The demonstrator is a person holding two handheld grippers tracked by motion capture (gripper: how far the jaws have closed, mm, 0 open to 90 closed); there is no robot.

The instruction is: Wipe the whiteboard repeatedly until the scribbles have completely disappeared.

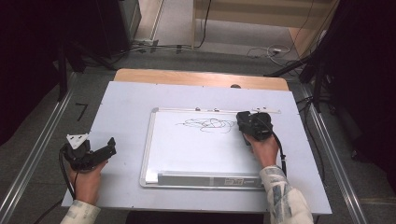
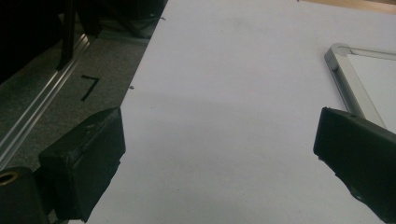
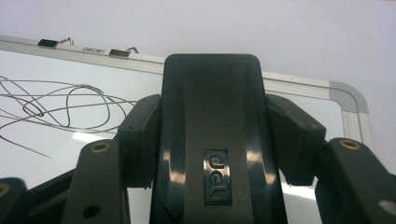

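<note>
We work over the whiteboard [image 1: 196, 158], which lies flat on the pale table sheet [image 1: 126, 107]. The right gripper [image 1: 247, 122] stands at the board's far right corner, its jaws clenched on a black eraser [image 3: 211, 135] set on the board just right of the scribble [image 1: 208, 124]. We judge the step in hand to be wiping those lines away. To do it well, we should keep the eraser flat on the surface, press evenly, and sweep left across the whole tangle in overlapping passes, staying inside the frame. The left gripper [image 1: 100, 151] rests on the sheet left of the board, jaws released, holding nothing.
</note>
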